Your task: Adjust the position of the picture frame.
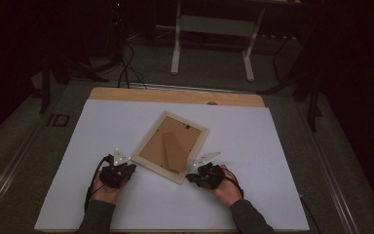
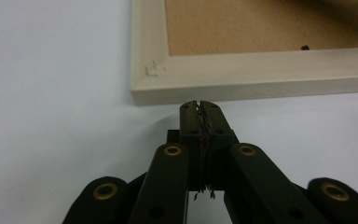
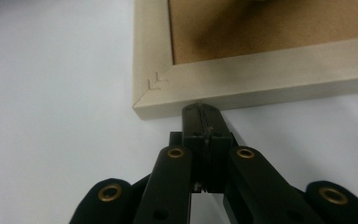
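While grippers flank frame [image 1: 171, 146], white sheet [image 1: 272, 146] around.

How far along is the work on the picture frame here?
Done: the picture frame lies back-up on the white sheet. In hand: the left gripper and right gripper, both shut, have their tips at two of its corners. Left: nothing is gripped, and the backing board is still in place.

The picture frame [image 1: 171, 146] is made of pale, matt wood with a faintly grained, smooth finish; its back panel [image 1: 168, 145] is of brown, dull fibreboard, slightly rough. The table [image 1: 272, 161] is covered by a white, matt, smooth sheet, with a strip of light wood [image 1: 175, 96] left bare at the far edge. Both the left gripper [image 2: 200, 106] and the right gripper [image 3: 204, 110] are formed of black, semi-gloss plastic, fitted with brass-coloured metal rivets [image 2: 173, 150].
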Demonstrator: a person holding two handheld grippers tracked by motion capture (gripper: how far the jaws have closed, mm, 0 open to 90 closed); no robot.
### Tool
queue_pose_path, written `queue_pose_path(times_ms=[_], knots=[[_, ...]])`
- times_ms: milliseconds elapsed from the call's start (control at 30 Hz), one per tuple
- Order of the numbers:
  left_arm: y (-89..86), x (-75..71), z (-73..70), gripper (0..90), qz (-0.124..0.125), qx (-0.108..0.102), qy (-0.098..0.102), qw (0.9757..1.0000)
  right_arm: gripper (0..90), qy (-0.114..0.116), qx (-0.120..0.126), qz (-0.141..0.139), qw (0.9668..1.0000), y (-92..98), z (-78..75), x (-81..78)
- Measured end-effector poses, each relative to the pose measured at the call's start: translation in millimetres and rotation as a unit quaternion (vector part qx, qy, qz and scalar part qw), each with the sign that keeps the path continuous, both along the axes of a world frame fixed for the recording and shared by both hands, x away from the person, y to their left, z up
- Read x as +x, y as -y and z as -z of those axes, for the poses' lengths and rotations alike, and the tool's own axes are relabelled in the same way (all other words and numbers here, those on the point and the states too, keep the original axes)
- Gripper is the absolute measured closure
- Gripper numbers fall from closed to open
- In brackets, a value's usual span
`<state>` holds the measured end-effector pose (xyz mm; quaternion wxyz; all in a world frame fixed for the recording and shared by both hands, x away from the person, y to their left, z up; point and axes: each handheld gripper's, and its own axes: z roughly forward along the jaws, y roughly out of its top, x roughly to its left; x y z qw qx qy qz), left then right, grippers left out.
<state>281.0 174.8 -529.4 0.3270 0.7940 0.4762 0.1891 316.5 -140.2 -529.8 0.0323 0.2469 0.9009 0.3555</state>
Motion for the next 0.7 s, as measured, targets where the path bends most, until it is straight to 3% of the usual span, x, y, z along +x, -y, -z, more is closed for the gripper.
queue_pose_path(times_ms=[267, 500, 700], knots=[[1.7, 3.4, 3.3, 88.9, -0.002, 0.006, -0.004, 1.0, 89.9, -0.011, 0.016, -0.025, 0.9995, -21.3, 2.5, 4.1], [1.0, 4.9, 3.8, 88.9, -0.01, -0.001, -0.003, 0.9999, 89.1, -0.014, 0.016, -0.039, 0.999, -38.5, 2.2, 7.9], [-0.6, 5.9, 4.3, 88.5, -0.017, -0.003, -0.002, 0.9998, 88.1, -0.005, 0.014, -0.033, 0.9993, -33.2, -1.4, 10.4]])
